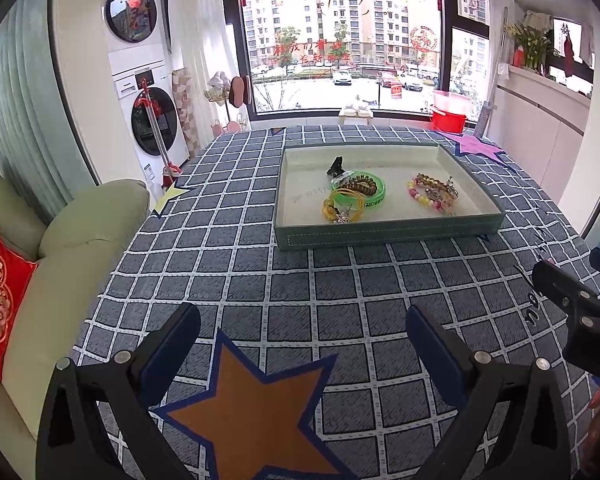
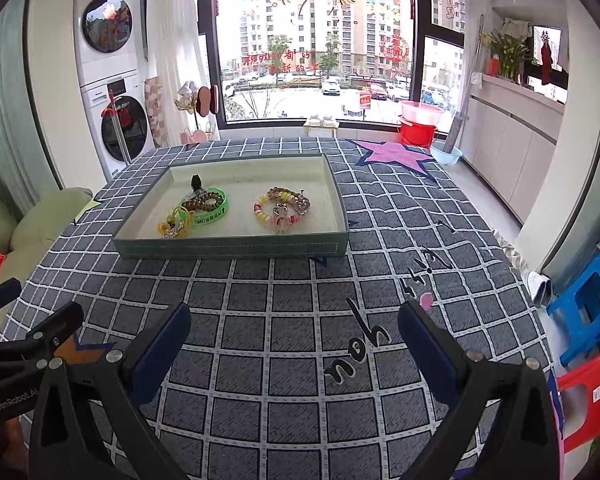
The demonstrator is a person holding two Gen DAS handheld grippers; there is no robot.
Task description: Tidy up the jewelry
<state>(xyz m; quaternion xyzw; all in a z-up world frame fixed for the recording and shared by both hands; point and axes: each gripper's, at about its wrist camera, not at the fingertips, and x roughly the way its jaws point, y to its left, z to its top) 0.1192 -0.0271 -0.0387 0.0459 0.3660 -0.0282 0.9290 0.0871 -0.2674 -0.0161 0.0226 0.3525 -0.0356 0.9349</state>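
A shallow grey-green tray [image 1: 380, 236] [image 2: 228, 246] lies on the checked tablecloth ahead of both grippers. In it on the left lie a green bangle [image 1: 374, 196] [image 2: 216, 210], a brown coiled band [image 1: 358, 186] [image 2: 202, 201], a yellow bracelet [image 1: 338, 210] [image 2: 176, 220] and a black clip [image 1: 336, 166] [image 2: 196, 181]. On the right lie beaded pink-yellow bracelets [image 1: 434, 196] [image 2: 282, 208]. My left gripper [image 1: 302, 328] is open and empty, well short of the tray. My right gripper [image 2: 294, 324] is open and empty too; it also shows in the left wrist view [image 1: 568, 300].
The tablecloth [image 1: 260, 280] has an orange star [image 1: 252, 412] under the left gripper and a purple star [image 2: 392, 152] at the far right. A sofa with a red cushion [image 1: 0, 300] stands left. Blue [image 2: 588, 304] and red stools [image 2: 588, 392] stand right.
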